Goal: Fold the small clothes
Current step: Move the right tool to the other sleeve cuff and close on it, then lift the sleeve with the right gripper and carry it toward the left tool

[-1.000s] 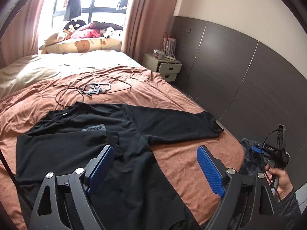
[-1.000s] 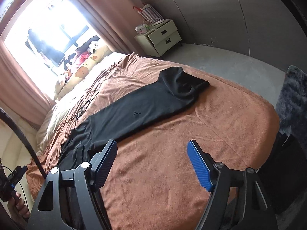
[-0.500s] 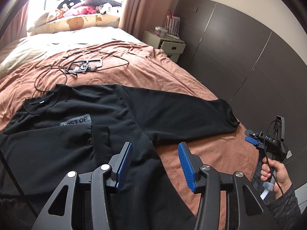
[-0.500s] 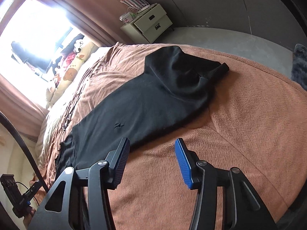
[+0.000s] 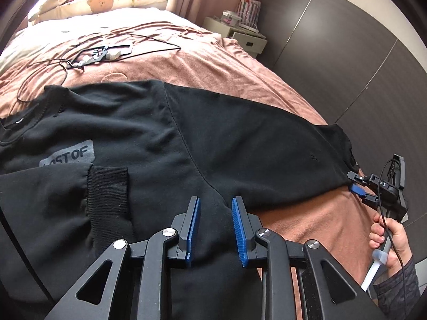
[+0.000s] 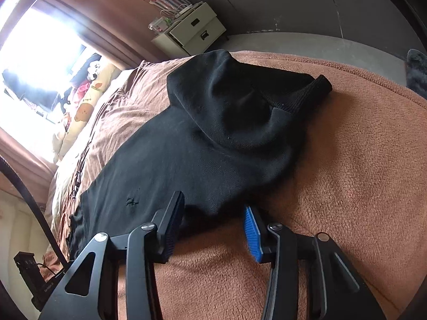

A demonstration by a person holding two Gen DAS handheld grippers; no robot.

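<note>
Two tongs work over one black sweatshirt (image 5: 149, 122) that lies spread flat on a bed with a brown blanket (image 5: 213, 61). The sweatshirt is the landmark here. Its neck opening sits at the far left in the left wrist view, a grey printed patch (image 5: 68, 157) lies on its chest, and one sleeve with a ribbed cuff (image 5: 106, 194) is folded across the chest just below that patch. The other sleeve (image 6: 213, 133) stretches out sideways from the body to the blanket's edge, its ribbed cuff (image 6: 301, 98) crumpled at the far end.

The left tongs (image 5: 214, 213) hover at the sweatshirt's armpit seam, where the outstretched sleeve meets the body. Their jaws have just been closing and now stand narrow, with black cloth seen between the blue pads; whether the pads already pinch it I cannot tell.

The right tongs (image 6: 213, 218) sit at the lower edge of the outstretched sleeve, short of its cuff. Their jaws have also just been closing, yet a clear gap remains and the pads straddle the sleeve's hem without pressing it.

Beyond the sweatshirt's collar, a tangle of black cables (image 5: 101, 53) lies on the blanket. A pale nightstand (image 6: 192, 32) stands past the cuff end.
</note>
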